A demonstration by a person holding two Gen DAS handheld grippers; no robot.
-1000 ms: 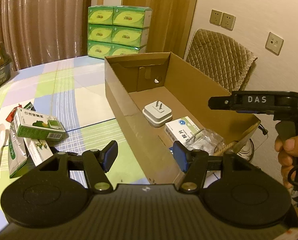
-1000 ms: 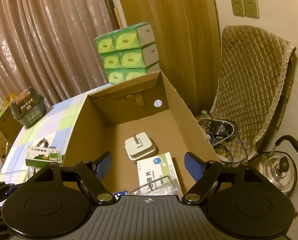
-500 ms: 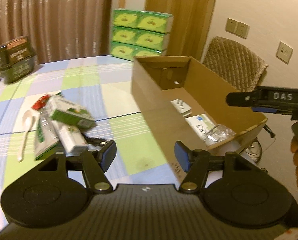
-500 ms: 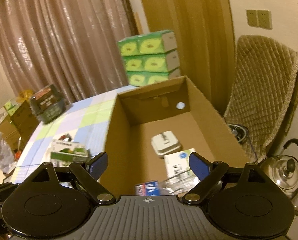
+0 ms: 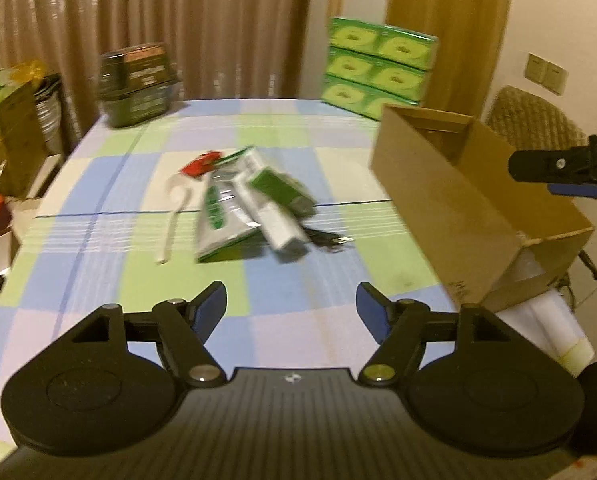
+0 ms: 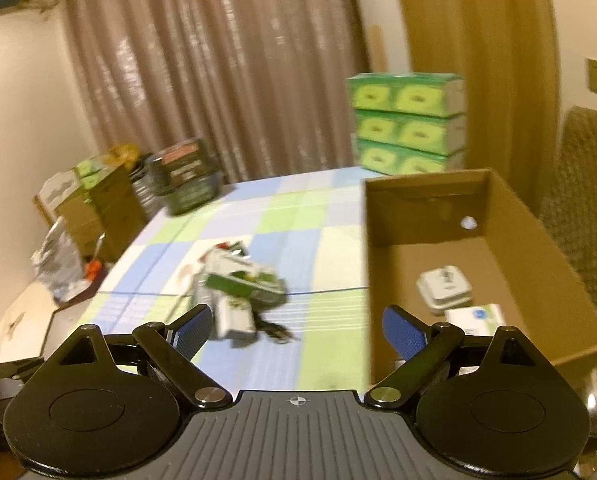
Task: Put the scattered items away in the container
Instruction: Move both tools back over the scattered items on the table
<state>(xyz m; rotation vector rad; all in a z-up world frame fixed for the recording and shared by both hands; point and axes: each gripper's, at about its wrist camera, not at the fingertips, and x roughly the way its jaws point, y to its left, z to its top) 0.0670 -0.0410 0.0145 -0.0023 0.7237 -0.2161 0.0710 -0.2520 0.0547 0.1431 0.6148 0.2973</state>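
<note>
Left gripper (image 5: 291,307) and right gripper (image 6: 297,327) both spread wide, empty, above the table (image 5: 98,240). Packets pile (image 5: 250,204) left of the cardboard box (image 5: 450,204).

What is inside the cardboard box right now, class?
In the right wrist view, the cardboard box holds a white plug adapter and a white medicine carton. The right gripper covers the box's near end.

Centre of table (image 5: 282,288): heap of cartons and packets (image 5: 254,204), plastic spoon (image 5: 174,216) at its left.
Right of frame: cardboard box (image 5: 450,208) on the table edge.
In box: charger plug (image 6: 444,286) behind what seems a medicine carton (image 6: 474,318).
Far edge: stacked tissue boxes (image 5: 378,68) right, basket (image 5: 138,84) left.
</note>
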